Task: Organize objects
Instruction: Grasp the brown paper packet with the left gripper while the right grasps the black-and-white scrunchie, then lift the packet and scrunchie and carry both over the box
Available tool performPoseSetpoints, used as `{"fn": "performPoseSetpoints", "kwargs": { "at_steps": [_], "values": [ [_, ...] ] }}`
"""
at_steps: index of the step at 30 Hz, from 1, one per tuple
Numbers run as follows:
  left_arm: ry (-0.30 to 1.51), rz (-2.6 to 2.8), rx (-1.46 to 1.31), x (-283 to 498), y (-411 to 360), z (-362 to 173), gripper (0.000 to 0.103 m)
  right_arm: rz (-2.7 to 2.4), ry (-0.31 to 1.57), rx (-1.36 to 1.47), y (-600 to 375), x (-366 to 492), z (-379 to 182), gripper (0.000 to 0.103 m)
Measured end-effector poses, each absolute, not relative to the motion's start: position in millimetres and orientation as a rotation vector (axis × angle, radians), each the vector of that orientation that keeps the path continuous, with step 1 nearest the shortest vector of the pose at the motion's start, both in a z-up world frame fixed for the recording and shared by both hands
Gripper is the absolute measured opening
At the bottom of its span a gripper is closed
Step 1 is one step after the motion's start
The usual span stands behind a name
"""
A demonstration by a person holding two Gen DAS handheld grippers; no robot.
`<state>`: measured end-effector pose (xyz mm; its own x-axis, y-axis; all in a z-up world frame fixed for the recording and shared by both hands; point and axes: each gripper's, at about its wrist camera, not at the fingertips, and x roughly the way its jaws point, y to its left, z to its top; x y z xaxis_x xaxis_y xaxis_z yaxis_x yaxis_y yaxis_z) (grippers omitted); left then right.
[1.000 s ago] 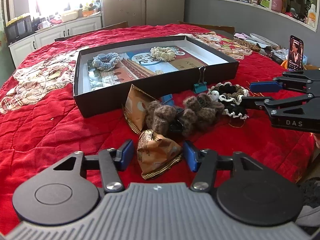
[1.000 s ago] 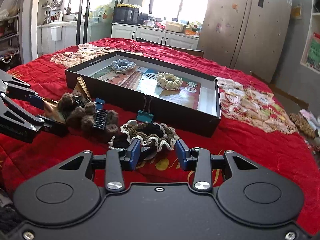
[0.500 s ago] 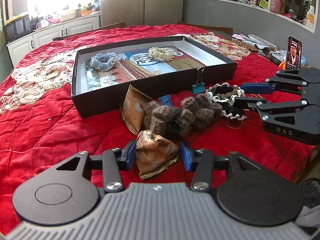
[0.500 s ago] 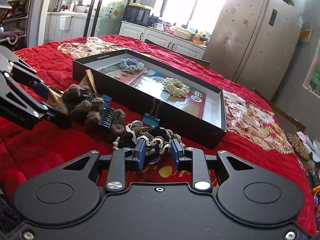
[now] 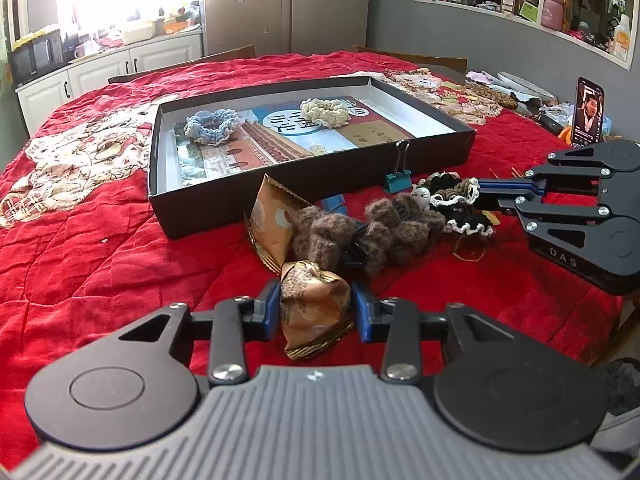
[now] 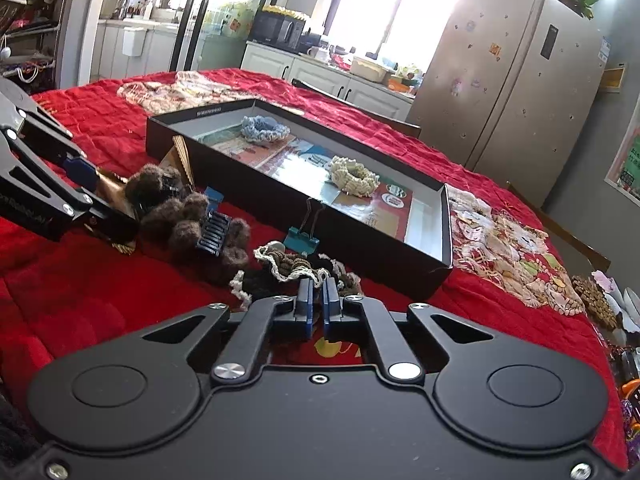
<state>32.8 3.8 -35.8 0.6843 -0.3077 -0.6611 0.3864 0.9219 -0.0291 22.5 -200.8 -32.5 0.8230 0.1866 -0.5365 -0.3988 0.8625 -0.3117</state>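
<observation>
**Two in the box, most still out**

Black box (image 5: 312, 196), centre of left-wrist view, holds 2 scrunchies so far: blue scrunchie (image 5: 211, 125) upper left, cream scrunchie (image 5: 325, 111) upper centre. Left on the red quilt (image 5: 100, 248) in front of it: brown fuzzy clips (image 5: 360, 232), dark lace-trimmed scrunchie (image 6: 296, 268), 2 snack packets, teal binder clip (image 5: 397, 181). Right gripper (image 6: 318, 300) is clamped on the dark scrunchie's near edge, prob. only a thin bit. Left gripper (image 5: 316, 310) is closing round the nearer snack packet (image 5: 314, 304), lower centre; pads look just at its sides.
</observation>
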Motion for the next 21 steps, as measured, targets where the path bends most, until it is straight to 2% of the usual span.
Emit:
{"fn": "performPoseSetpoints", "kwargs": {
  "at_steps": [21],
  "values": [
    [0.646,-0.400,0.143,16,3,-11,0.036,0.292,0.405,-0.355,-218,5,4,0.002]
  ]
}}
